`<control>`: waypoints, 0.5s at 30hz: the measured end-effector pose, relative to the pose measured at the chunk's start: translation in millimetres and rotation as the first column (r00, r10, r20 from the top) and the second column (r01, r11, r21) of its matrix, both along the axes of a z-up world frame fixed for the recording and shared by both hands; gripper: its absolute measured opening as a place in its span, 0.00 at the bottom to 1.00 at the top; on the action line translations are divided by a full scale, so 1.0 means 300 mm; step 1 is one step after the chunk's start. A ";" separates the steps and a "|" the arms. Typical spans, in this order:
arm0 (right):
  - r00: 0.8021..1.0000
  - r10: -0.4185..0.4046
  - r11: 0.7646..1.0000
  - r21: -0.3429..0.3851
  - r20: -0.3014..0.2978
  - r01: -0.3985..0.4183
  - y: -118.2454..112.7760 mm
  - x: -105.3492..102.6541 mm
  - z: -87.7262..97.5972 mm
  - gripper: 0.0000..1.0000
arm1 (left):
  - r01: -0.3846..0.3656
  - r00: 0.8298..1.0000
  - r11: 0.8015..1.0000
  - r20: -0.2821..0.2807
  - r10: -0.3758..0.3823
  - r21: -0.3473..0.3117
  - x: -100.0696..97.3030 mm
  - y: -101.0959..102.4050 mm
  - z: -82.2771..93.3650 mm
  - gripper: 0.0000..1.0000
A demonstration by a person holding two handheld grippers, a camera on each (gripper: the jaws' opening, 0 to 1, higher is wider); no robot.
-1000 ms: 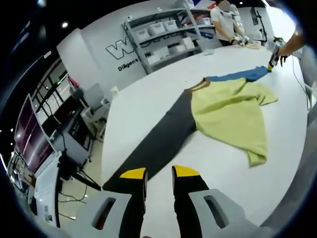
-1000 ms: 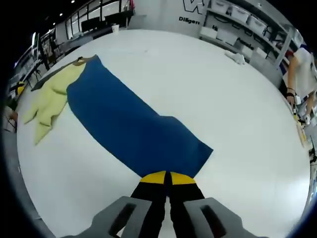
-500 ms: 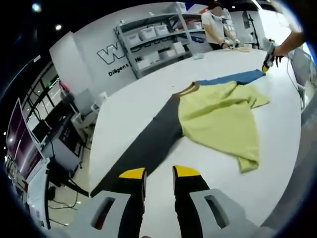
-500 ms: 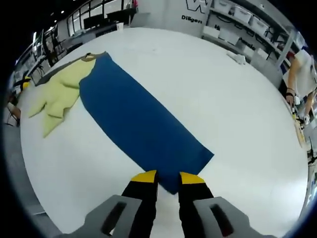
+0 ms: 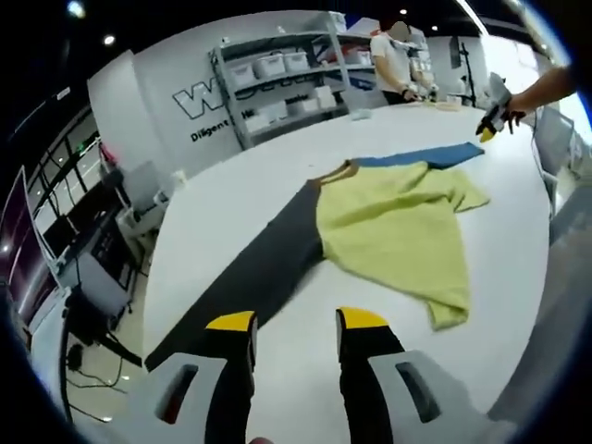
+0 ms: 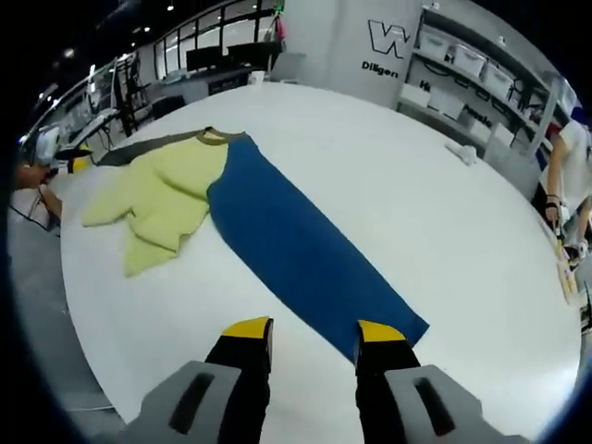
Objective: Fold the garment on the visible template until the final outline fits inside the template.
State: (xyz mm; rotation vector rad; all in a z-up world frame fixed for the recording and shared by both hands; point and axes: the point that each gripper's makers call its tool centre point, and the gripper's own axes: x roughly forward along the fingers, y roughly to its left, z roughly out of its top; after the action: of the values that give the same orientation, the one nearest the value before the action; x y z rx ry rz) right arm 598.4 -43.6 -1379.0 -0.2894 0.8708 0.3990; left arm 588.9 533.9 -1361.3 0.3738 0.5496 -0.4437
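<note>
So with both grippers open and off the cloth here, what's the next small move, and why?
Probably bring the left gripper forward to the near edge of the yellow shirt and grasp it for a fold. Both grippers hold nothing; the right gripper is open above the end of the blue strip. The shirt lies rumpled across the dark strip and blue strip, one sleeve already folded in.

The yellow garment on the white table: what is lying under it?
The yellow garment lies over where a dark grey strip and a blue strip meet on the white table. The garment covers their joint, so how they meet cannot be seen.
</note>
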 end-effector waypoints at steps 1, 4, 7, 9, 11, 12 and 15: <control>1.000 0.006 1.000 0.001 0.001 -0.006 0.013 -0.005 0.004 0.32 | 0.004 1.000 1.000 -0.002 -0.004 -0.004 -0.001 -0.002 -0.002 0.38; 0.999 0.035 0.999 0.013 0.008 -0.035 0.065 -0.019 0.015 0.34 | 0.040 0.999 0.999 -0.007 -0.040 0.006 -0.010 -0.012 -0.014 0.39; 0.997 0.070 0.998 0.009 0.012 -0.070 0.088 -0.026 0.020 0.34 | 0.055 0.998 0.998 -0.012 -0.055 0.004 -0.014 -0.016 -0.016 0.41; 0.996 0.085 0.996 0.014 0.015 -0.085 0.107 -0.031 0.031 0.36 | 0.061 0.998 0.998 -0.015 -0.061 -0.004 -0.015 -0.017 -0.016 0.44; 0.995 0.095 0.995 0.016 0.022 -0.095 0.115 -0.029 0.037 0.37 | 0.076 0.997 0.997 -0.018 -0.076 -0.006 -0.019 -0.023 -0.016 0.46; 0.995 0.096 0.995 0.019 0.025 -0.097 0.119 -0.029 0.039 0.37 | 0.084 0.996 0.996 -0.023 -0.084 -0.005 -0.023 -0.024 -0.020 0.47; 0.993 0.111 0.993 0.023 0.033 -0.112 0.146 -0.039 0.043 0.39 | 0.103 0.994 0.995 -0.034 -0.104 -0.007 -0.034 -0.029 -0.026 0.50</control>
State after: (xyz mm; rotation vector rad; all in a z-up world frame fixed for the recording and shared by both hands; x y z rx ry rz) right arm 586.6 0.3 -1366.1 -0.3219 0.8203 0.5074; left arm 578.7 525.3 -1368.9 0.3910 0.5635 -0.5521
